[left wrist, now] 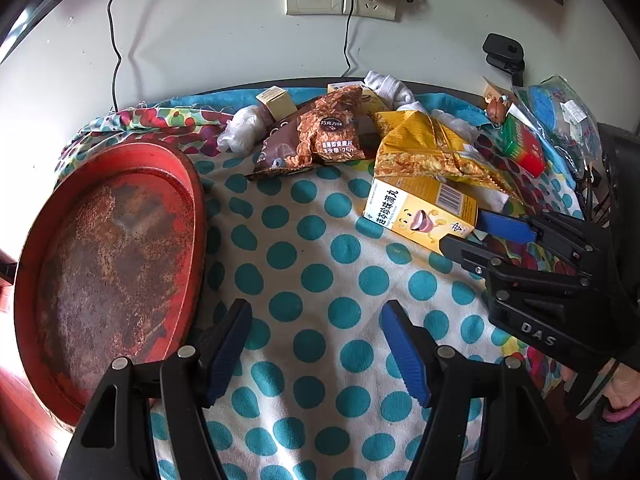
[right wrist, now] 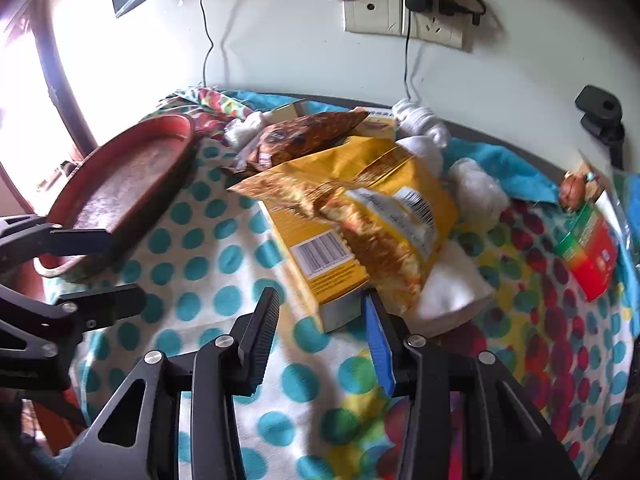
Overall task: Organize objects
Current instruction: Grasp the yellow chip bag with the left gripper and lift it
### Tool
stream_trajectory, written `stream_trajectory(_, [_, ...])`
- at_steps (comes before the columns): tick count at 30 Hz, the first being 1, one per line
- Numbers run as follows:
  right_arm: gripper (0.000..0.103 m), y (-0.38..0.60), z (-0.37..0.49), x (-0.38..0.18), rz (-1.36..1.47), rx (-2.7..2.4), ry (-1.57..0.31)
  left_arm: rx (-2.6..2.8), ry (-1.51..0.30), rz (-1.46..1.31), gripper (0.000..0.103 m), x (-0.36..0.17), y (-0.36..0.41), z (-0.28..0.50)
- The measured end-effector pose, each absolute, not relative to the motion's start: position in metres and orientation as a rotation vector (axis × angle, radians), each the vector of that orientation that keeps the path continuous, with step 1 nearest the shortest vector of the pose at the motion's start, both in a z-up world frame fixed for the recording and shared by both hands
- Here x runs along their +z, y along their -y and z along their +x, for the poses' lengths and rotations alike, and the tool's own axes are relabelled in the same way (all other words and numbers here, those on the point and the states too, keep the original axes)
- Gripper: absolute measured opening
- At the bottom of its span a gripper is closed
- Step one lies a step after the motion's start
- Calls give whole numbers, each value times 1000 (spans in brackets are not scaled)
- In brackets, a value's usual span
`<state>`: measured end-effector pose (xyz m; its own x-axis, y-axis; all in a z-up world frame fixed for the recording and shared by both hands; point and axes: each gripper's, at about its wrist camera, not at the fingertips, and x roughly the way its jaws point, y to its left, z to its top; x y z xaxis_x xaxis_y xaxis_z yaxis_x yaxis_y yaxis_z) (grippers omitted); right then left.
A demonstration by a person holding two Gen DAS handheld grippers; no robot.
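Both tools tilt steeply down over the dotted cloth (left wrist: 312,256). The left tool (left wrist: 316,344) gapes wide, holding nothing, beside the red tray (left wrist: 120,184). The right tool (right wrist: 320,336) stands partly open, its fingers either side of the yellow box's (right wrist: 320,264) near end, not gripping; the yellow bag (right wrist: 384,216) lies on that box.

Each gripper, the left gripper (left wrist: 316,344) and the right gripper (right wrist: 320,336), consists of black angular linkage arms fastened with silver round-head screws, carries blue ribbed finger pads (left wrist: 404,356), and the right unit bears white "DAS" lettering.
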<state>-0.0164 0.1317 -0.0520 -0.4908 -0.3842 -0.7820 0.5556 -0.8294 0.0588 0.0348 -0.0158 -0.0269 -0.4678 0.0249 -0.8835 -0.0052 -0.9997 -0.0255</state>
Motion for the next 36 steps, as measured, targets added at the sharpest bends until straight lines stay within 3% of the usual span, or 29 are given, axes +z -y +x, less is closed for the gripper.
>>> stream_trajectory(8, [41, -130, -37, -60, 1116, -2264, -232, 2664, 29, -1619, 69, -29, 13, 24])
stream_trajectory(15, [31, -136, -26, -65, 1107, -2213, -154, 2663, 4, -1620, 69, -30, 5, 15])
stream_trajectory(36, [30, -232, 40, -64, 1169, -2267, 30, 2655, -269, -1438, 69, -28, -69, 15])
